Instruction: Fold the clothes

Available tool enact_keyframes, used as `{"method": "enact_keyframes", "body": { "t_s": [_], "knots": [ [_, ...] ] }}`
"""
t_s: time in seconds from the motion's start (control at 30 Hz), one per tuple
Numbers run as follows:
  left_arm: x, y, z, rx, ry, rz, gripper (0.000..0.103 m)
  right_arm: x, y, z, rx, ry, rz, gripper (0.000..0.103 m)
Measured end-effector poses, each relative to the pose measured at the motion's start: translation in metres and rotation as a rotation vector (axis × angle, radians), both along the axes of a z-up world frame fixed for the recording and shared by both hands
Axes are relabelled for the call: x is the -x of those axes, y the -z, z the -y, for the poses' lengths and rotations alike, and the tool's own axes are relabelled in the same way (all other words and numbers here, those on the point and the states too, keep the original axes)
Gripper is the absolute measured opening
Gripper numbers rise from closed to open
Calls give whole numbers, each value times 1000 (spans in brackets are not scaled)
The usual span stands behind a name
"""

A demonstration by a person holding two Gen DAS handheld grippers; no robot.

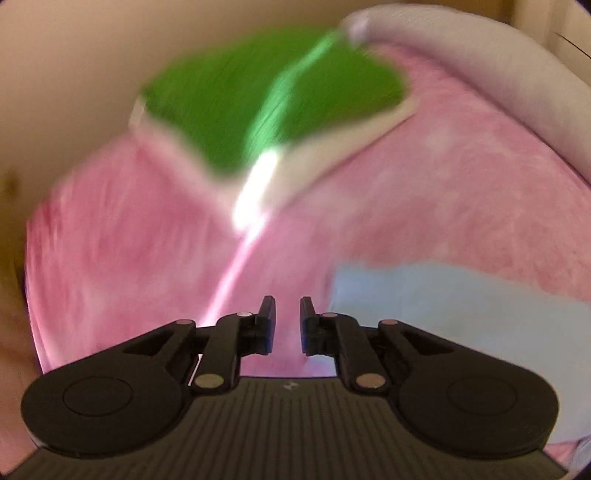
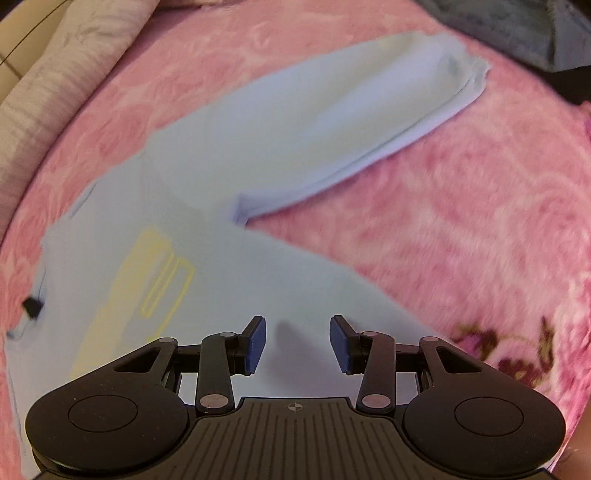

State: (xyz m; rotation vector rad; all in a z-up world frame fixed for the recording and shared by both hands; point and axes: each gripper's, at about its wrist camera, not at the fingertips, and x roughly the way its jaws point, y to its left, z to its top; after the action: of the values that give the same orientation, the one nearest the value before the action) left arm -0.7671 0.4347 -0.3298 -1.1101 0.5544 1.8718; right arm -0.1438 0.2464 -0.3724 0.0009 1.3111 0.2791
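Pale blue long-sleeved cotton shirt (image 2: 229, 155) spread on fuzzy pink blanket (image 2: 461, 206); right gripper (image 2: 297, 341) released above it, left gripper (image 1: 287, 321) parted, empty.

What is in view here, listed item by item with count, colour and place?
light blue garment: 1, pale blue with a yellow print, spread on the blanket under the right gripper
green cloth: 1, green with a white border, blurred, far side of the blanket
pink blanket: 1, pink, under everything
grey fabric: 1, pale grey, along the blanket's edge
dark fabric: 1, grey-blue, top right corner
left gripper: 1, black, fingers apart, empty
right gripper: 1, black, blue pads, fingers apart, empty
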Motion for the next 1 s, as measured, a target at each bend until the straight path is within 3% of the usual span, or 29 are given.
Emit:
{"method": "enact_keyframes", "body": {
  "t_s": [0.1,0.17,0.27,0.3,0.33,0.43,0.57,0.63,0.7,0.87,0.93,1.0],
  "knots": [
    [6,4,15,-59,-57,157,34,1,-4,11,11,-30,20,43],
    [3,4,23,-104,-80,225,36,0,-9,21,29,-43,43,43],
    [-6,14,13,-66,-40,174,45,-4,-10,39,40,-17,41,43],
    [-9,17,10,-51,-26,155,44,-5,-8,46,43,-5,35,43],
    [-12,20,6,-37,-12,136,32,-6,-7,53,47,5,30,43],
    [-21,29,-4,5,30,79,34,-5,-3,75,52,21,19,43],
    [-54,2,20,-26,139,-82,35,-4,-7,105,39,2,21,43],
    [-72,-5,37,4,216,-96,37,-4,-10,120,34,-14,19,44],
    [-90,-5,59,44,295,-28,37,-4,-12,136,21,-37,12,44],
    [-144,14,124,115,462,359,37,-4,-6,174,-54,-155,-25,44],
    [-164,21,146,119,483,442,40,-7,-2,193,-92,-181,-49,43],
    [-182,25,165,119,488,468,40,-11,1,214,-155,-182,-86,43]
  ]
}}
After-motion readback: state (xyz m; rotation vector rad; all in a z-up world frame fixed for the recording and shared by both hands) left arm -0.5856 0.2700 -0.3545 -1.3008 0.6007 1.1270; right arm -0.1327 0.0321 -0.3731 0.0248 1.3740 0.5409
